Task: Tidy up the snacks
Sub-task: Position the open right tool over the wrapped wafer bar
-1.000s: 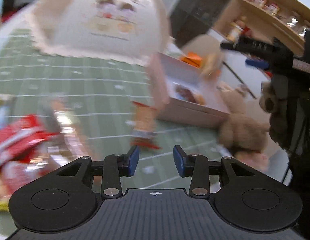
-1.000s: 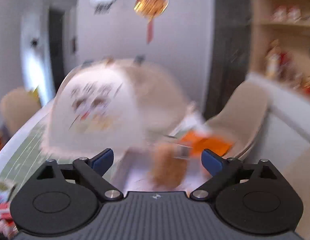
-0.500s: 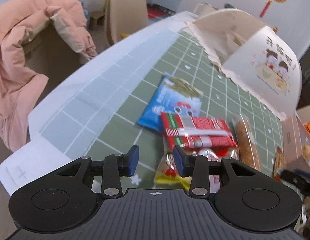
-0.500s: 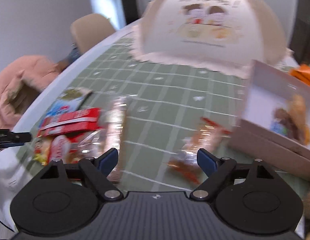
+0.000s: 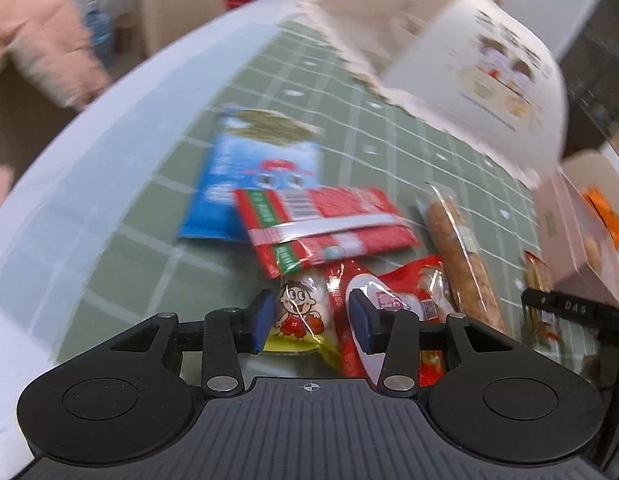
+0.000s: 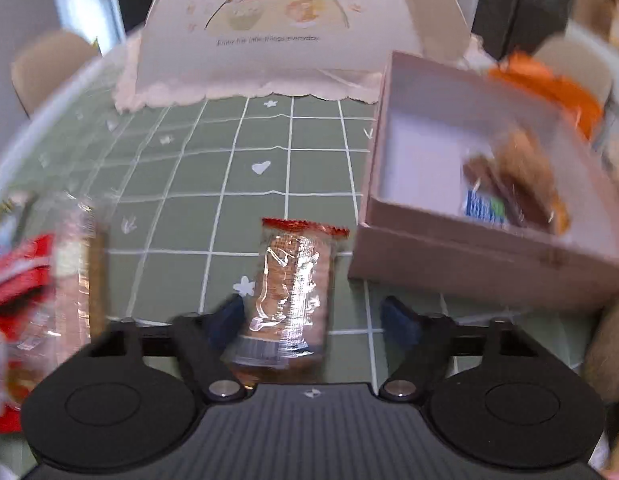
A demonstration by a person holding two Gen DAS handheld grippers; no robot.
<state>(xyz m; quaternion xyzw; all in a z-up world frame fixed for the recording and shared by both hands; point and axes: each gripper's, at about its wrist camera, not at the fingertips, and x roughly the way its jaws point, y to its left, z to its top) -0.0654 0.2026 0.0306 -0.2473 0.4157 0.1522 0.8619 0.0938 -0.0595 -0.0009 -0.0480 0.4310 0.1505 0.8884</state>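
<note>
A pile of snacks lies on the green checked tablecloth [image 5: 157, 256]: a blue packet [image 5: 249, 168], a red packet [image 5: 321, 224], a long clear-wrapped bar [image 5: 461, 256] and a small packet with a cartoon boy [image 5: 301, 312]. My left gripper [image 5: 311, 322] is open, its fingers on either side of the cartoon-boy packet. My right gripper [image 6: 313, 322] is open over a clear-wrapped biscuit pack with a red end [image 6: 293, 280]. A pink open box [image 6: 461, 248] to the right holds a few snacks [image 6: 509, 184].
A white dome food cover with a cartoon print [image 6: 293, 36] stands at the back of the table; it also shows in the left wrist view [image 5: 469, 64]. Beige chairs [image 6: 49, 64] stand around. A plush toy [image 6: 609, 344] lies at the right edge.
Both grippers have dropped lower and closer to the table. The left one now straddles the cartoon-boy packet; the right one has come over the biscuit pack near the box.
</note>
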